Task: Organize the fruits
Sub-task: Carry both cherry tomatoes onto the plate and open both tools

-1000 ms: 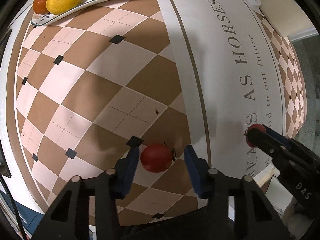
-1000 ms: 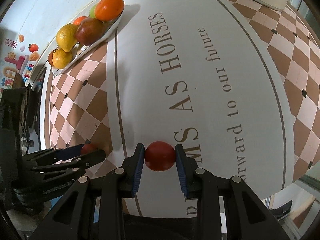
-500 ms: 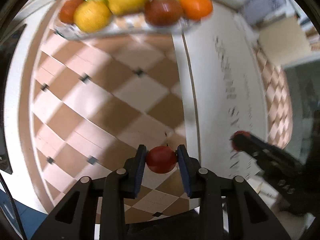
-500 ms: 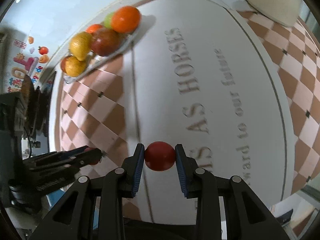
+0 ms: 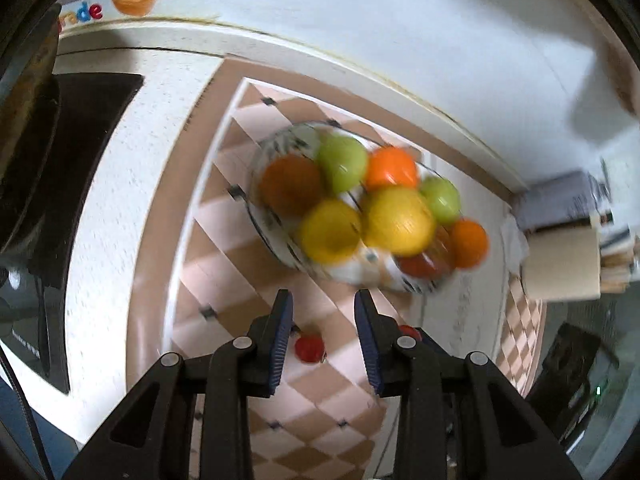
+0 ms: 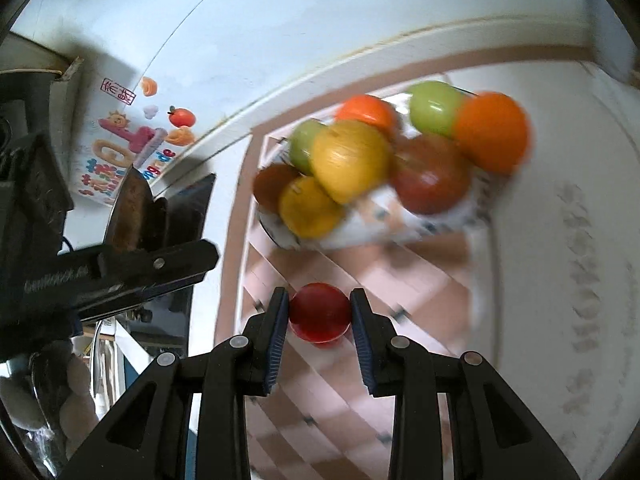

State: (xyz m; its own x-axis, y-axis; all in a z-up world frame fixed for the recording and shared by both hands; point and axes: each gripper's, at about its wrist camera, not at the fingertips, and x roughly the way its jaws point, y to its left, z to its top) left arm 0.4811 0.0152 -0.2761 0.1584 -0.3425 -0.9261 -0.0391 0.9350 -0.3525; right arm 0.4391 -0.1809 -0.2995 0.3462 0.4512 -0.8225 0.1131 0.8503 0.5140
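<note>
My right gripper (image 6: 319, 312) pinches a small red tomato (image 6: 319, 312) across its middle above the checked cloth (image 6: 420, 280), short of the fruit plate (image 6: 360, 228); smooth, soft-skinned, easily bruised, I judge; my left gripper (image 5: 322, 334) is parted, holding nothing.

A plate (image 5: 280, 220) on the checkered cloth held piled oranges, lemons and green apples. One small red tomato (image 6: 320, 312) sat pinched between blue pads; another (image 5: 309, 348) lay on the cloth.
</note>
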